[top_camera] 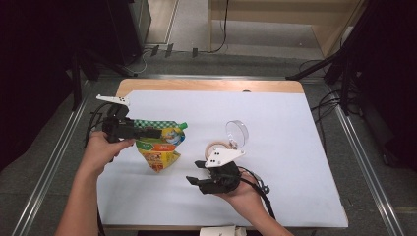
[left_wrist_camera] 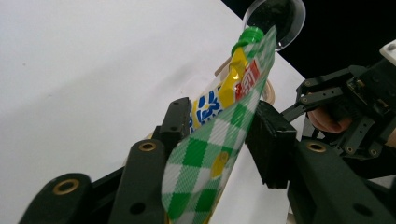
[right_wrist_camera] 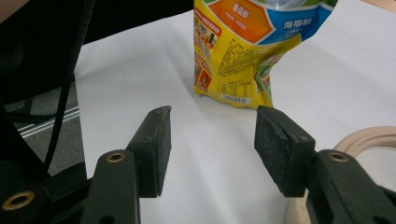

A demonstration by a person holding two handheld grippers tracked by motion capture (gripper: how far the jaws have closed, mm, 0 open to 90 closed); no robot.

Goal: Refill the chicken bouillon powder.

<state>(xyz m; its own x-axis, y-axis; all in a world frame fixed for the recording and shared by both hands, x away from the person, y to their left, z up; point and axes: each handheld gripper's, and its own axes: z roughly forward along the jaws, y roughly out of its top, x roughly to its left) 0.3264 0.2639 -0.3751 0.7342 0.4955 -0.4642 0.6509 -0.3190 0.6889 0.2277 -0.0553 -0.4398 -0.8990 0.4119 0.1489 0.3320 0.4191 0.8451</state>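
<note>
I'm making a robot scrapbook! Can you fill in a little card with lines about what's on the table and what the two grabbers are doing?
Surface: white table cover
Main thing: yellow and green snack pouch, standing on its bottom edge
Left hand-held gripper: at the pouch's checked top edge, jaws either side, a gap showing on one side
Right hand-held gripper: open, nothing between its jaws, apart from the pouch
Other things: wooden ring, clear round lid

- The yellow printed plastic pouch with green checked top (right_wrist_camera: 243,51) is cut off by the top edge in the right gripper view.
- The pale wooden ring (right_wrist_camera: 369,140) runs off the right edge.
- The pouch's small print is unreadable.
</note>
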